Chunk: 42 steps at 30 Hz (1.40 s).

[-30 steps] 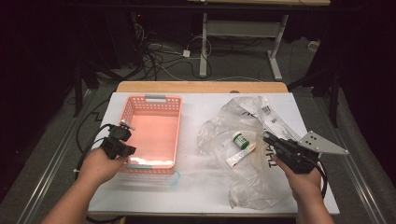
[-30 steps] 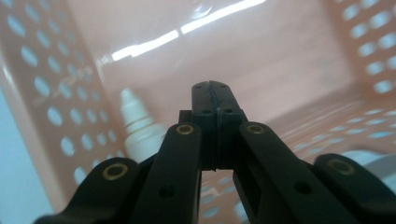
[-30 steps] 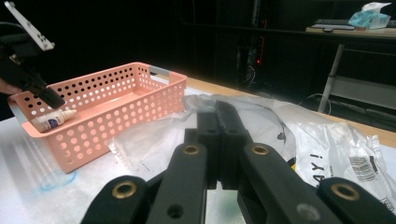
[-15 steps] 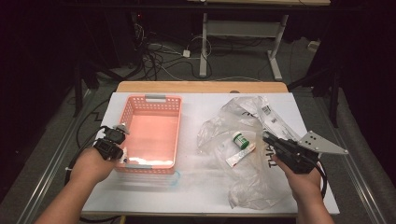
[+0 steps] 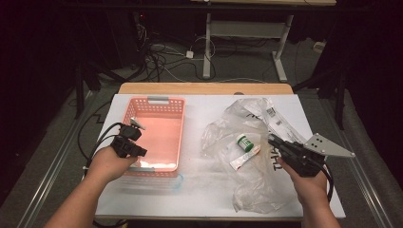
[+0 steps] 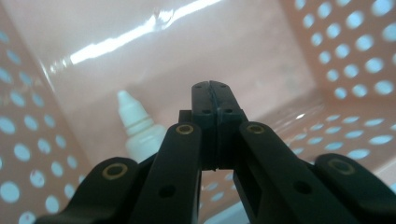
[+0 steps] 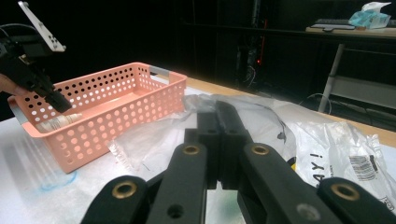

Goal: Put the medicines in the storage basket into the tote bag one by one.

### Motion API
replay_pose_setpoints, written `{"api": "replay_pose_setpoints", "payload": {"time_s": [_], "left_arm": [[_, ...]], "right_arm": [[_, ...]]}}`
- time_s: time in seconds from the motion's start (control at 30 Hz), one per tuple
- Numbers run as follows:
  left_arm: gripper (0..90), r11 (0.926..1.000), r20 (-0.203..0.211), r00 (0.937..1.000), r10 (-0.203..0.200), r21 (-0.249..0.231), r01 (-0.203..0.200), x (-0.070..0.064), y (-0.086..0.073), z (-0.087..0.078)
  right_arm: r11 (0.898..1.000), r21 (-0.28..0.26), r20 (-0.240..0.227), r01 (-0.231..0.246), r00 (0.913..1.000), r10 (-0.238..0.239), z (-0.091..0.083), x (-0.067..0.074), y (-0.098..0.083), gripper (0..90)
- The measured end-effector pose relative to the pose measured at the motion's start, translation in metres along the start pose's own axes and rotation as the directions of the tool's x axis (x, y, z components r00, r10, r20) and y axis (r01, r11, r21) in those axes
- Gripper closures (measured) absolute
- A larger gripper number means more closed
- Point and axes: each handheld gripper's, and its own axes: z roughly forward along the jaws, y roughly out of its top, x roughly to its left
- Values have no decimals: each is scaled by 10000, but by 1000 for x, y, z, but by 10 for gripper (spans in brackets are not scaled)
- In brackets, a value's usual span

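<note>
In the pink basket, shut empty left tongs face a bottle lying nozzle-away.

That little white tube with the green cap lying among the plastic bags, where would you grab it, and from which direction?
Probably across the white body of the tube, coming straight down from above. It lies flat on the clear bags, slanting up toward its green cap, so the right gripper, shut and right beside it, would open and turn its jaws crosswise to that slant.

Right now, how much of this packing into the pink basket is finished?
One white bottle already lies in the pink basket. Nothing is in hand: the left hand-held gripper and right hand-held gripper are shut and empty. The green-capped bottle and tube remain on the plastic bags.
</note>
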Motion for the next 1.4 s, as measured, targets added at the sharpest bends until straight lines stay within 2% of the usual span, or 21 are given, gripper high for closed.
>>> {"api": "replay_pose_setpoints", "payload": {"time_s": [0.03, 0.1, 0.13, 0.17, 0.2, 0.27, 0.3, 0.37, 0.43, 0.5, 0.57, 0.7, 0.73, 0.83, 1.0, 1.1, 1.27, 1.4], "left_arm": [[802, 10000, -54, 10000, -45, -47, 44, -1, 1, 0], [644, 9996, -346, 9993, -158, 230, 166, 1, 3, 1], [569, 9987, -647, 9976, -243, 435, 271, 2, 4, 2], [496, 9965, -732, 9965, -399, 701, 450, 6, 4, 3], [492, 9940, -853, 9949, -541, 906, 618, 9, 4, 4], [479, 9879, -633, 9948, -800, 1280, 876, 14, 5, 9], [464, 9864, -672, 9944, -815, 1373, 902, 14, 5, 12], [420, 9797, -492, 9962, -725, 1836, 804, 12, 8, 20], [405, 9705, -90, 9980, -623, 2329, 627, 9, 11, 29], [402, 9617, -74, 9985, -548, 2687, 548, 6, 14, 36], [418, 9579, 33, 9982, -591, 2818, 558, 5, 18, 39], [485, 9331, -82, 9979, -644, 3540, 632, 5, 21, 54], [526, 9335, -259, 9979, -586, 3529, 640, 4, 22, 55], [569, 9353, -202, 9984, -532, 3492, 569, 4, 22, 55], [580, 9546, -209, 9990, -389, 2948, 433, 3, 19, 49], [582, 9693, -105, 9996, -266, 2442, 284, 3, 17, 45], [582, 9895, 135, 9998, -159, 1437, 138, 1, 12, 37], [582, 9976, 281, 9996, 7, 699, -27, -1, 7, 32]], "right_arm": [[10000, 9, 3, -29, 10000, 29, 0, 0, 0, 900], [10000, 20, -14, 9, 10000, -9, 1, 0, -1, 900], [10000, 15, -25, 17, 10000, -17, 1, 0, -1, 900], [10000, 26, -33, 21, 10000, -20, 1, 0, -1, 900], [10000, 19, -23, 2, 10000, -2, 1, 0, 0, 900], [10000, 7, -33, 15, 10000, -15, 1, 1, 0, 900], [10000, -4, -14, 42, 10000, -42, 1, 1, 0, 900], [10000, 10, -22, 9, 10000, -9, 0, 1, 1, 900], [10000, -45, -16, 5, 10000, -5, -1, 1, 1, 900], [10000, -65, -7, 61, 10000, -61, -1, 0, 1, 900], [10000, -50, 14, 17, 10000, -16, -1, 0, 1, 900], [10000, -16, 26, 1, 10000, -1, -1, 0, 0, 900], [10000, -41, 24, 32, 10000, -32, -1, 0, 0, 900], [10000, -37, 19, 27, 10000, -27, -1, 0, 0, 900], [10000, -2, -33, 89, 10000, -89, 0, 0, 0, 900], [10000, 27, -4, 42, 10000, -42, 1, 1, 0, 900], [9999, 56, -16, 100, 9999, -100, 1, 0, -1, 900], [10000, 46, -19, 84, 10000, -84, 1, 0, -1, 900]]}}
